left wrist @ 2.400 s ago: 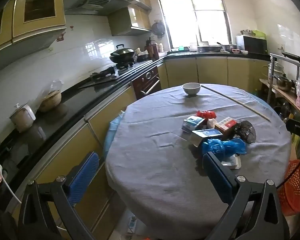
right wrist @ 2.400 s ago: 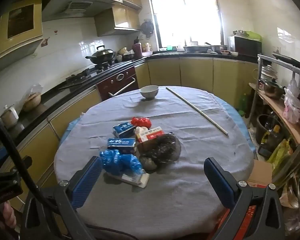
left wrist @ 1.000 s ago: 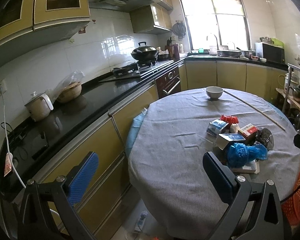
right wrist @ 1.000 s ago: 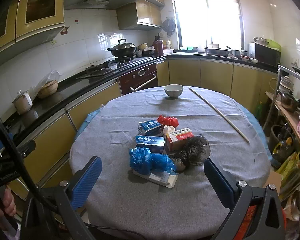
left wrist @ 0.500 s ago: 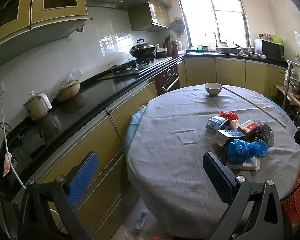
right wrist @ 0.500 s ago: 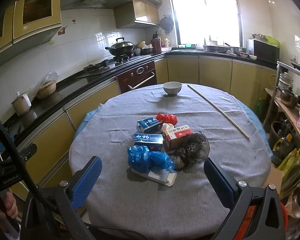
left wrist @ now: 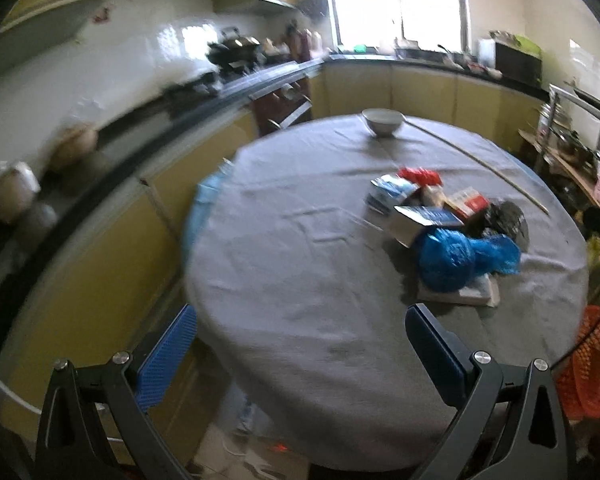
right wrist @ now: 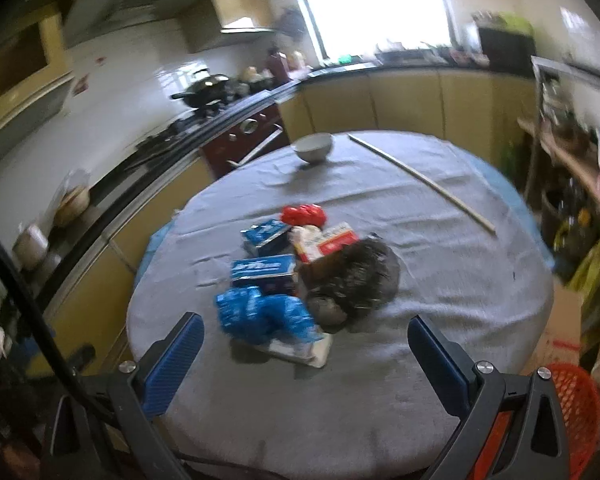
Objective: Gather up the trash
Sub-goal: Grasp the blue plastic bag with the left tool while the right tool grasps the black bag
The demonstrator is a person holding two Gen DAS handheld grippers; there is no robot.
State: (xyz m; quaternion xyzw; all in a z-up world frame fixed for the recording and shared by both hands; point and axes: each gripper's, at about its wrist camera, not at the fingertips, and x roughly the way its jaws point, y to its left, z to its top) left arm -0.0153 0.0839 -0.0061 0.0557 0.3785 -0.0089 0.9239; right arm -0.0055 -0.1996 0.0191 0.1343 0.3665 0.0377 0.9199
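A pile of trash sits on the round grey-clothed table (right wrist: pixel 440 288): a crumpled blue plastic bag (right wrist: pixel 260 312) (left wrist: pixel 460 256), a dark plastic bag (right wrist: pixel 356 276) (left wrist: pixel 504 216), blue cartons (right wrist: pixel 264 268) (left wrist: pixel 424 216), a red and white box (right wrist: pixel 328 240), a red wrapper (right wrist: pixel 304 214) (left wrist: pixel 420 176) and a flat white packet (right wrist: pixel 300 350). My right gripper (right wrist: pixel 304 356) is open just short of the pile. My left gripper (left wrist: pixel 300 352) is open over the table's near-left edge, left of the pile.
A white bowl (right wrist: pixel 314 148) (left wrist: pixel 382 120) and a long wooden stick (right wrist: pixel 420 182) lie at the far side. An orange mesh basket (left wrist: pixel 588 364) (right wrist: pixel 572 396) stands on the floor at the right. Counter and stove (right wrist: pixel 204 96) run along the left; a shelf rack (right wrist: pixel 568 140) stands on the right.
Both grippers have moved closer to the table and the trash pile, with motion blur now. Both stay open and hold nothing.
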